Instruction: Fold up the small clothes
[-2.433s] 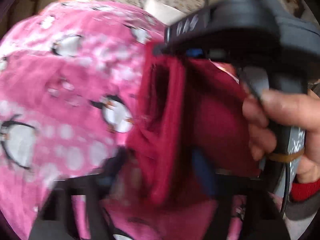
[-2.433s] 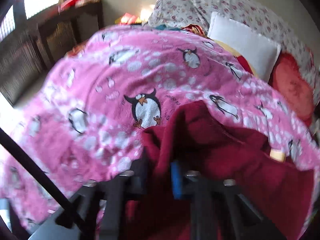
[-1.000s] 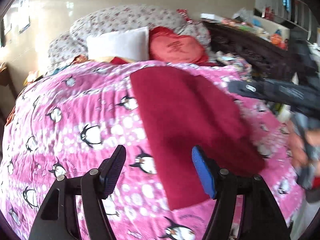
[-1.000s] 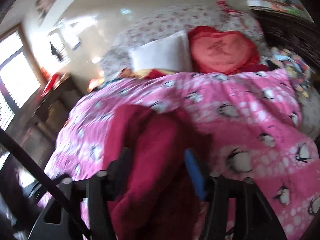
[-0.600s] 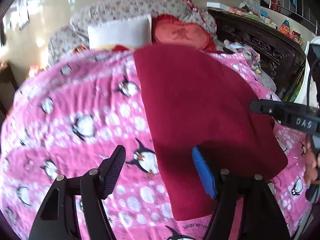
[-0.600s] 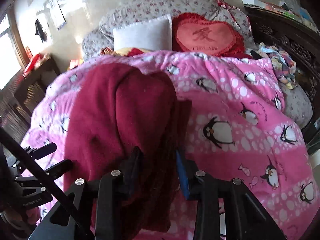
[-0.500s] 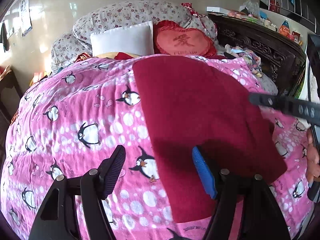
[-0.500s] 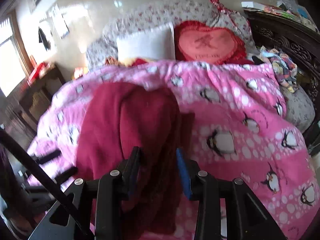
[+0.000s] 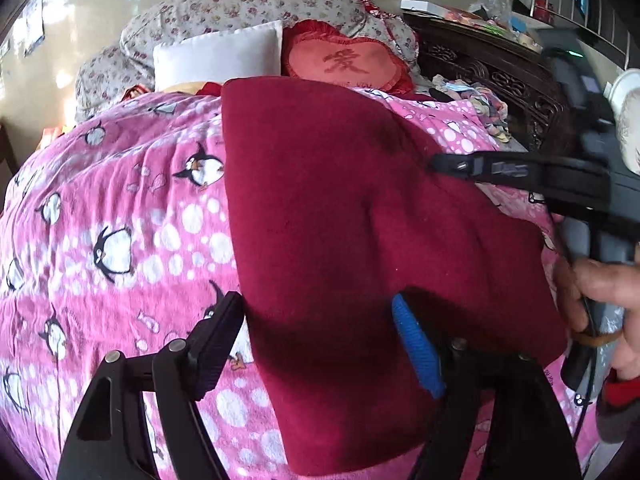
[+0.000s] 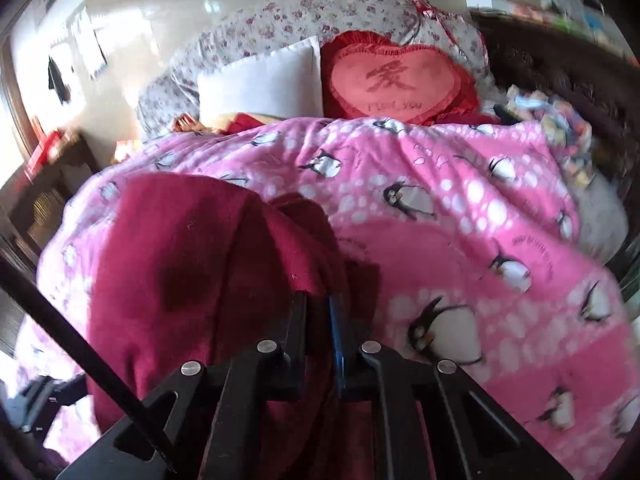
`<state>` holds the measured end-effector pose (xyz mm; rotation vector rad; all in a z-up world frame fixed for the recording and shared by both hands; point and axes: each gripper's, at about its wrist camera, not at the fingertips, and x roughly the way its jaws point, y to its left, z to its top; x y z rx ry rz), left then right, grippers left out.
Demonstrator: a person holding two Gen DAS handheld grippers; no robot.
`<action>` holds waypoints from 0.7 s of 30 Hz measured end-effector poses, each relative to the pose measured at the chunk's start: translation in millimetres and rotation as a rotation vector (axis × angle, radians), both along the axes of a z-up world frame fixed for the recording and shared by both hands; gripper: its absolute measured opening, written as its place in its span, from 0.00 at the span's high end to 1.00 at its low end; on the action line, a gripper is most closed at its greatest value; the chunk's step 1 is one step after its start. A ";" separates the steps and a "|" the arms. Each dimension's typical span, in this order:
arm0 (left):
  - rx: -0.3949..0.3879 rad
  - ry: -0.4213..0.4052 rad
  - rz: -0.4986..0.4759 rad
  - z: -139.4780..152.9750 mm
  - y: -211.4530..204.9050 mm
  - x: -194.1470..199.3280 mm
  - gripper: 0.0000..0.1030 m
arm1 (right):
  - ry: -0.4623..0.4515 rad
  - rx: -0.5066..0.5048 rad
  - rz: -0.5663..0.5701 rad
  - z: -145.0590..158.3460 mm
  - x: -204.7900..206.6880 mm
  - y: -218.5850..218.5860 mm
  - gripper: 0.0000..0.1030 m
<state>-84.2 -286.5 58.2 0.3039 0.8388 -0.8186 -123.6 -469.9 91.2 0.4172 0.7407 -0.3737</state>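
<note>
Left wrist view shows a dark red garment [image 9: 340, 216] spread on a pink penguin-print blanket [image 9: 120, 208], with a red heart-shaped cushion [image 9: 344, 64] bearing a Chinese character beside a white pillow [image 9: 216, 56]. In the right wrist view small script on that cushion seems to read "I love you". The left gripper [image 9: 320, 336] hovers over the garment's near edge, jaws spread wide. The right gripper [image 10: 318, 320], held in a bare hand [image 9: 600, 296], is clamped on the garment's right edge.

Both wrist views face the pillows [image 9: 216, 54] — sharing the blanket [image 10: 460, 240] close below.
</note>
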 end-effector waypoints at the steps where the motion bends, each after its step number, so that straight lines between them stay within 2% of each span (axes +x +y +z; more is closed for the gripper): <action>1: 0.002 -0.005 -0.002 2.7 3.1 -1.0 0.26 | -0.019 0.011 -0.002 5.1 -7.1 0.3 0.83; 2: 0.007 -0.018 -0.005 6.8 7.8 -2.8 0.26 | -0.037 0.034 -0.002 13.9 -17.2 2.4 0.79; 4: 0.003 -0.034 0.002 11.5 16.3 -5.6 0.26 | -0.069 0.068 0.020 28.8 -36.1 11.7 0.59; 5: 0.000 -0.044 0.009 13.8 21.6 -7.8 0.26 | -0.083 0.075 0.036 33.2 -43.9 18.3 0.54; 6: 0.002 -0.052 0.016 14.8 25.6 -9.2 0.26 | -0.088 0.088 0.066 35.8 -51.7 28.0 0.44; 7: 0.003 -0.057 0.022 14.9 29.2 -10.3 0.26 | -0.079 0.102 0.086 34.6 -53.7 37.1 0.39; 9: 0.010 -0.058 0.032 11.9 32.9 -11.3 0.26 | -0.072 0.155 0.116 25.2 -59.0 51.2 0.39; 10: 0.021 -0.049 0.036 8.7 32.4 -10.9 0.26 | -0.064 0.160 0.125 20.1 -59.4 55.3 0.53; 11: 0.031 -0.038 0.041 4.8 32.0 -10.5 0.26 | -0.041 0.133 0.118 15.2 -59.5 58.6 0.73; 12: 0.031 -0.031 0.040 2.0 31.9 -11.0 0.26 | -0.016 0.087 0.089 9.5 -62.0 60.8 0.81; 17: 0.046 -0.052 0.048 -4.5 27.2 -14.9 0.22 | -0.030 0.141 0.020 -16.9 -68.0 49.0 0.81; 21: 0.048 -0.065 0.071 -5.5 27.0 -17.2 0.22 | -0.051 0.125 0.011 -0.5 -78.6 55.4 0.77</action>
